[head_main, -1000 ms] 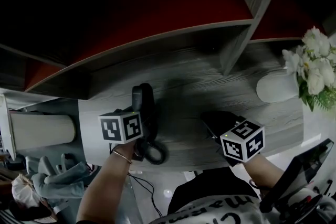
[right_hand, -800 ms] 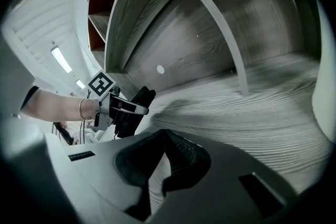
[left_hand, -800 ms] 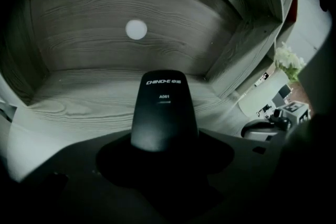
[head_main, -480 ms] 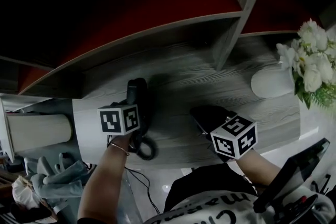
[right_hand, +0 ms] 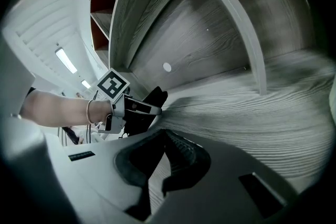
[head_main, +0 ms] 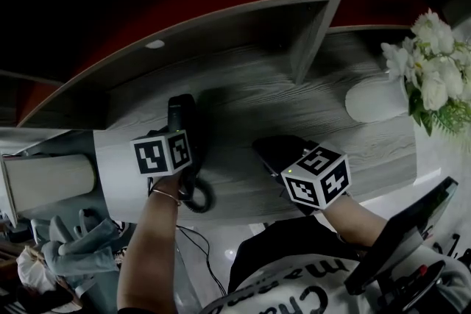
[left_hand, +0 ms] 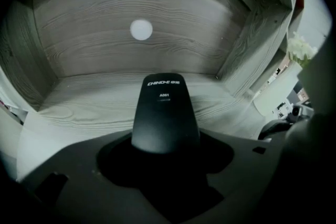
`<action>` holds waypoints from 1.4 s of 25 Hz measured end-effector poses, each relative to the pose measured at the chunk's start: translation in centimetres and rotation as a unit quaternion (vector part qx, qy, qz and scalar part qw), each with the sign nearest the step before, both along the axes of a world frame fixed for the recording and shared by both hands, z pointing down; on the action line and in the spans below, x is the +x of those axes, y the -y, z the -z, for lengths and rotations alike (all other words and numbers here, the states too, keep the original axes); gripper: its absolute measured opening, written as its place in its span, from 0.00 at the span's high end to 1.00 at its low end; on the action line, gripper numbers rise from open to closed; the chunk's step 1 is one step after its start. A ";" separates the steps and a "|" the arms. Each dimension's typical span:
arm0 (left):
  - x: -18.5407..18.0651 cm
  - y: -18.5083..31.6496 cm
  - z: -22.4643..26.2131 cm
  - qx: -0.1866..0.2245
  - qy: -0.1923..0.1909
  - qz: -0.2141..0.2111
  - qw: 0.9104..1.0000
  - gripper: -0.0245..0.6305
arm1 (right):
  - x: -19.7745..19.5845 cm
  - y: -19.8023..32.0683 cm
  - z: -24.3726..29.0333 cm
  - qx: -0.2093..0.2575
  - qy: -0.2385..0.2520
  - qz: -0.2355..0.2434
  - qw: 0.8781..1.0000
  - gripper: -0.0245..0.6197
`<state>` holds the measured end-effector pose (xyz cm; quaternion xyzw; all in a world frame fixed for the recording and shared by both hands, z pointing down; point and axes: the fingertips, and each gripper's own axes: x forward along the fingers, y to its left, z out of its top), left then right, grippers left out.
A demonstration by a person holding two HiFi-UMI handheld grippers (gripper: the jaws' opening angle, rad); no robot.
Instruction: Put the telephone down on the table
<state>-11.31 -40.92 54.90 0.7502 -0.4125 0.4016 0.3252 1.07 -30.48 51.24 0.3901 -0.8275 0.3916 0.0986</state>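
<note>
Our left gripper [left_hand: 166,147] clamps the phone [left_hand: 165,113] mid-handle, lower centre; rigid, light, slick plastic, we judge. Our right gripper [right_hand: 164,134] sits closed, empty.

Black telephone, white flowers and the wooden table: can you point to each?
Black plastic telephone handset [left_hand: 165,113]: left gripper view, its smooth back.
White flower bunch [head_main: 434,88]: head view, the petals.
Grey wooden table [head_main: 294,114]: head view, bare top.

Our left gripper [head_main: 187,148] tilts steeply down, jaws clamped on the telephone [left_hand: 165,113]. Our right gripper [right_hand: 164,134] — shallower tilt — has its jaws together, empty.
</note>
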 end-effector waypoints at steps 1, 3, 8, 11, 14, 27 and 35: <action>0.1 0.0 -0.1 0.001 0.005 -0.002 1.000 0.54 | 0.0 0.0 0.0 0.001 0.000 -0.001 1.000 0.94; 0.3 0.0 -0.2 0.003 0.016 -0.010 1.000 0.54 | -0.1 0.1 0.1 0.003 0.002 -0.002 1.000 0.95; 0.9 0.0 -0.4 0.008 0.040 -0.031 0.999 0.54 | 0.1 -0.2 0.2 0.005 0.007 -0.008 1.000 0.94; 1.0 -0.1 -0.5 0.006 0.050 -0.045 0.998 0.54 | 0.2 -0.4 0.3 0.005 0.012 -0.013 1.000 0.95; 1.2 -0.2 -0.6 0.001 0.059 -0.055 0.997 0.54 | 0.4 -0.3 0.2 0.005 0.015 -0.019 1.000 0.95; 2.1 -0.8 -1.1 -0.007 0.076 -0.105 0.992 0.54 | 0.3 -1.0 0.1 0.001 0.018 -0.026 1.000 0.94; 2.9 -1.5 -1.7 -0.021 0.105 -0.163 0.981 0.54 | 0.4 -1.3 0.3 0.003 0.014 -0.027 1.000 0.94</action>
